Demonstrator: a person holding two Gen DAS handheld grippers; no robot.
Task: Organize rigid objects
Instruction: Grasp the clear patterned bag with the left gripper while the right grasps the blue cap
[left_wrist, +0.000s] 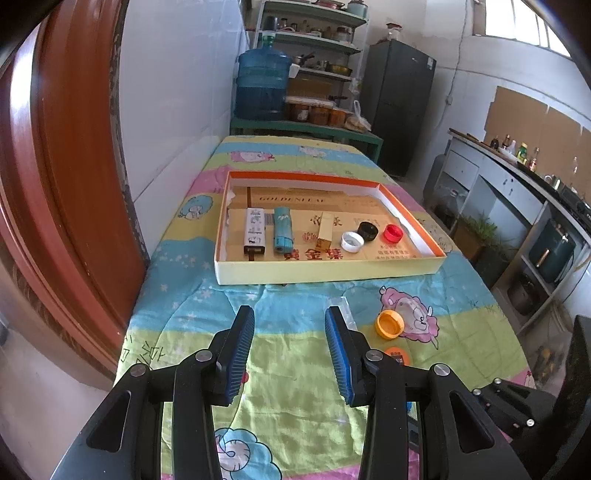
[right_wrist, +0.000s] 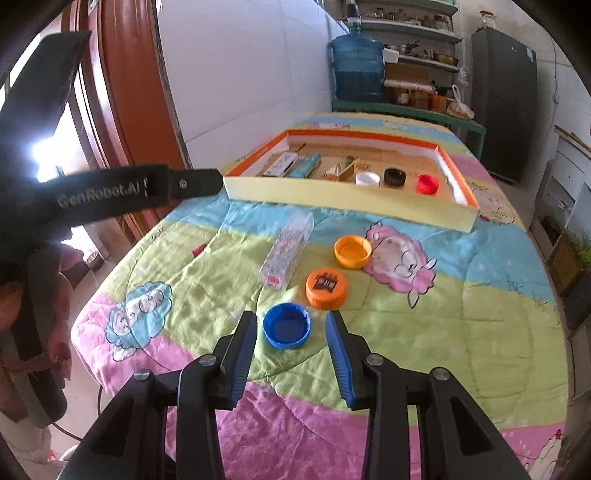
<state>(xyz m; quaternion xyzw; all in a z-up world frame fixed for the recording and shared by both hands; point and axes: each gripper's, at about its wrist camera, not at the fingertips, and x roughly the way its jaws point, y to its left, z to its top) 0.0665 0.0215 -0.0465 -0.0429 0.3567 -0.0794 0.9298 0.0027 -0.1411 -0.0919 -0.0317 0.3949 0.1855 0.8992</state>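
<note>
A shallow orange-rimmed box (left_wrist: 328, 271) (right_wrist: 343, 192) lies on the quilt-covered table. It holds a white pack (left_wrist: 254, 230), a teal pack (left_wrist: 283, 229), a tan pack (left_wrist: 325, 230), and white (left_wrist: 352, 241), black (left_wrist: 368, 229) and red (left_wrist: 392, 233) caps. On the quilt lie a clear plastic box (right_wrist: 286, 251), an open orange cap (right_wrist: 352, 252) (left_wrist: 389, 324), a labelled orange cap (right_wrist: 326, 288) and a blue cap (right_wrist: 287, 325). My right gripper (right_wrist: 291, 325) is open, its fingers either side of the blue cap. My left gripper (left_wrist: 290, 321) is open and empty above the quilt.
A white wall and a red-brown door frame (left_wrist: 74, 184) run along the table's left side. A green bench with a blue water jug (left_wrist: 262, 85), shelves and a dark fridge (left_wrist: 402, 103) stand beyond the far end. A counter (left_wrist: 517, 177) runs along the right.
</note>
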